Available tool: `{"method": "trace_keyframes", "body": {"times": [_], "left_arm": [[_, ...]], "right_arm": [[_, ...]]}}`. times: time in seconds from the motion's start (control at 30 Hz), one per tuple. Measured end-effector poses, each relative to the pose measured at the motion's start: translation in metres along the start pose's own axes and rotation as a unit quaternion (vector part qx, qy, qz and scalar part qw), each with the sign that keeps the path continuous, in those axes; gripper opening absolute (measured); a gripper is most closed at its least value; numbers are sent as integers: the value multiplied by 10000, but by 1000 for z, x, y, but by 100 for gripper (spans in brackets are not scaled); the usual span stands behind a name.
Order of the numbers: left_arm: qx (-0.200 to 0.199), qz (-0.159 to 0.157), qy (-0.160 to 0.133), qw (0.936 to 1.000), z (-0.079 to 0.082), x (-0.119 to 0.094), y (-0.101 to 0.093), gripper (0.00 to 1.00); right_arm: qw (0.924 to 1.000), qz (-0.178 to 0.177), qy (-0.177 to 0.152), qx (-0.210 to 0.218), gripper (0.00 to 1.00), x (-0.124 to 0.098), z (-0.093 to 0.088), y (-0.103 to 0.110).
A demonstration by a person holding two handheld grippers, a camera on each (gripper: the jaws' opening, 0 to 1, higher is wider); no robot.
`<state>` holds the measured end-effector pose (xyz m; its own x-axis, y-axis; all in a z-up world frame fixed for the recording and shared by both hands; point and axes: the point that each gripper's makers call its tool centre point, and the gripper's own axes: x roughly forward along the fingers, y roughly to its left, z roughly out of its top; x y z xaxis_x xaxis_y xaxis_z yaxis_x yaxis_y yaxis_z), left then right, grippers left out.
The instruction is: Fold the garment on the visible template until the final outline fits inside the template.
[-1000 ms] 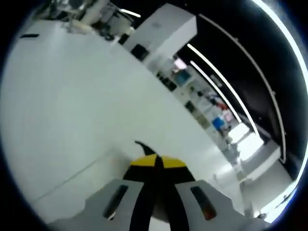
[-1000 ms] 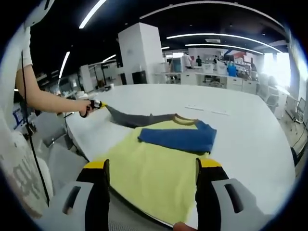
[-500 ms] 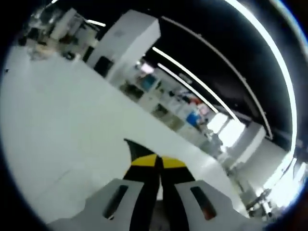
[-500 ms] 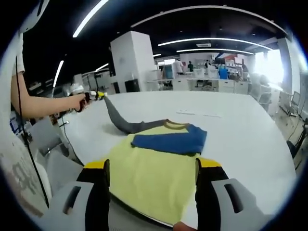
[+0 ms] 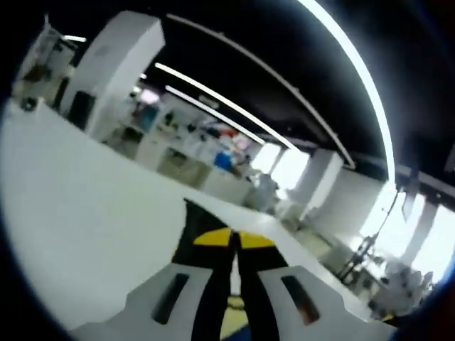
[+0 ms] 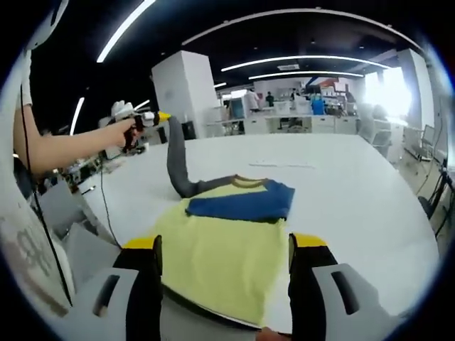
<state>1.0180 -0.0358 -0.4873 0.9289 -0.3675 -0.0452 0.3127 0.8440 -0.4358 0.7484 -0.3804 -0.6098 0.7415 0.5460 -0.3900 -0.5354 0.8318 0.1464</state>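
Observation:
A yellow garment lies flat on the white table, with its blue sleeve folded across the chest. A dark strip shows under its near hem. The grey sleeve rises almost upright from the collar to my left gripper, which a hand holds high above the table's left part. In the left gripper view that gripper is shut on the grey sleeve, whose end sticks out past the yellow tips. My right gripper stands open over the garment's near hem, holding nothing.
The person's arm reaches in from the left. Thin marks lie on the table beyond the garment. A grey chair stands by the table's left edge. Desks and people fill the far background.
My left gripper has lifted the grey sleeve from low over the table to high above it, so the sleeve now hangs steeply. The right gripper stays open over the hem.

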Motion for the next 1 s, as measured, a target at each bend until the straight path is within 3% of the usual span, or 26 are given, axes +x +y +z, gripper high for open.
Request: {"method": "trace_keyframes", "body": {"times": [0.1, 0.37, 0.53, 0.8, 0.9, 1.0], "left_arm": [[10, -361, 91, 9993, -14, 11, -39, 0], [-130, -805, 315, 9962, -46, 30, -92, 0], [-594, -964, 538, 9921, -88, 43, -126, 0], [-932, -1097, 758, 9867, -135, 63, -164, 0], [-924, -1048, 843, 9866, -154, 67, -169, 0], [-1163, -929, 1075, 9830, -182, 69, -170, 0]], "right_arm": [[9999, -123, -19, 103, 72, -4, -3, -7], [9995, -211, -24, 215, 72, -8, -9, -12], [9993, -210, -7, 314, 73, -7, -13, -13], [9991, -265, -13, 344, 73, -18, -16, -20], [9988, -316, 14, 365, 72, -23, -19, -23], [9985, -349, 61, 413, 72, -26, -24, -26]]}}
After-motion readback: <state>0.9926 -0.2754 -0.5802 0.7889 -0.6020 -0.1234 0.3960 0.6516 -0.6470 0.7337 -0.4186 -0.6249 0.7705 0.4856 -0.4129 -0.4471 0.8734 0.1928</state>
